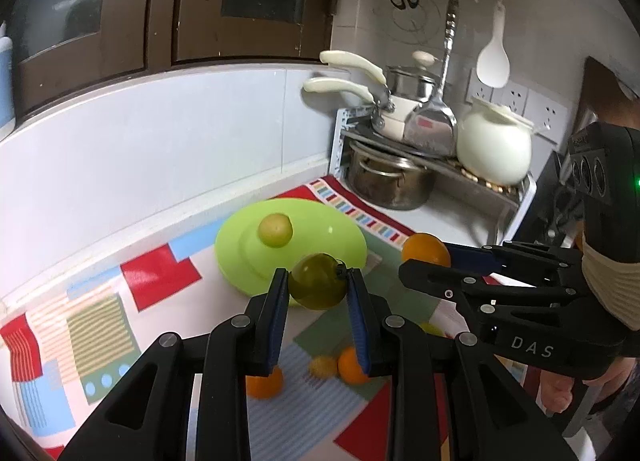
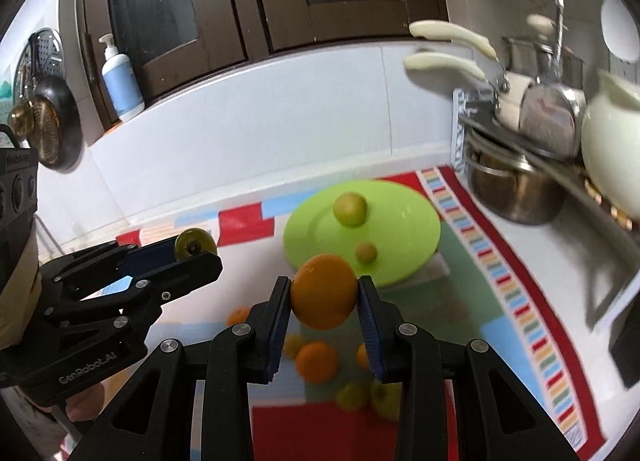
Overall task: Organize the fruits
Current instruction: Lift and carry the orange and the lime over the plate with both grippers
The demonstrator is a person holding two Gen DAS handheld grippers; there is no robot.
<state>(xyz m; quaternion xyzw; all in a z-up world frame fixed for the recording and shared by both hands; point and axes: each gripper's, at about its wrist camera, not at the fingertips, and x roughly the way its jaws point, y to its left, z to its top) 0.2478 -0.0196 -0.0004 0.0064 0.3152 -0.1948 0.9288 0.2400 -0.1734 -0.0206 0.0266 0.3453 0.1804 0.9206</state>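
Left gripper [image 1: 317, 281] clamping a green fruit [image 1: 316, 281], right gripper [image 2: 324, 293] clamping an orange [image 2: 324, 292], both hovering above the desk near the plate [image 2: 408, 229].

The left tool [image 1: 317, 281] clamps a dark green fruit [image 1: 318, 281] above the patterned cloth [image 1: 96, 325]. Beyond it, a lime-green plate [image 1: 344, 239] carries one pale green fruit [image 1: 275, 230]. To the right, the right tool [image 1: 416, 261] grips an orange [image 1: 426, 250].
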